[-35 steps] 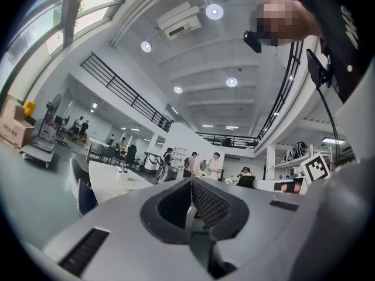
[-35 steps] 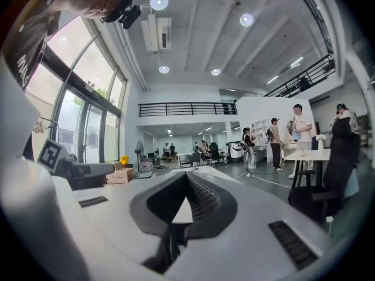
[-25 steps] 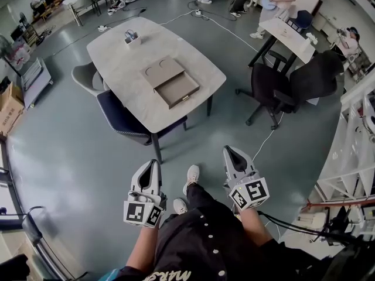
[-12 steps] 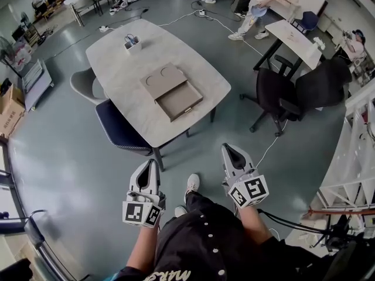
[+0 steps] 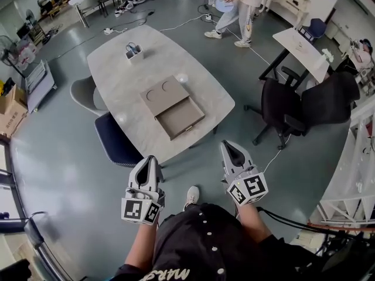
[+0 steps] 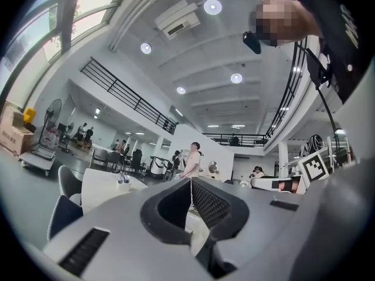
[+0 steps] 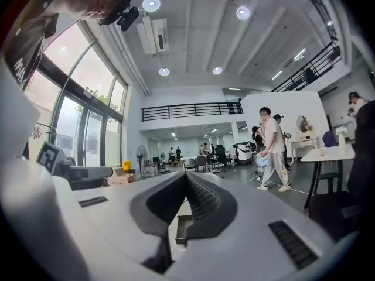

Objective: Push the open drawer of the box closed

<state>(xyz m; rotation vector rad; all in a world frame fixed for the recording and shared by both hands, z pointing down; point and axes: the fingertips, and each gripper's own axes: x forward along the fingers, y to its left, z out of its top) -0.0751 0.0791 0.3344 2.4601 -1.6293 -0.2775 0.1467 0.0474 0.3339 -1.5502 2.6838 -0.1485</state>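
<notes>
A flat tan box (image 5: 162,92) lies on the pale oval table (image 5: 117,69), its drawer (image 5: 183,117) pulled out toward me. My left gripper (image 5: 150,158) is held low in front of my body, short of the table's near edge, jaws pressed together with nothing between them. To its right, my right gripper (image 5: 226,145) is also shut and empty, just off the table's near corner. In the right gripper view, my right gripper (image 7: 186,175) points at the drawer (image 7: 183,227), seen below its tip. My left gripper (image 6: 190,180) faces the table (image 6: 102,183).
A dark blue chair (image 5: 114,138) and a grey chair (image 5: 82,91) stand at the table's left side. Two black office chairs (image 5: 304,105) are on the right. A small holder (image 5: 133,50) sits at the table's far end. A person (image 5: 237,4) walks beyond it.
I have stepped closer: the table and box now lie nearer both grippers. The person in the background has walked to the left. Both grippers stay shut.
</notes>
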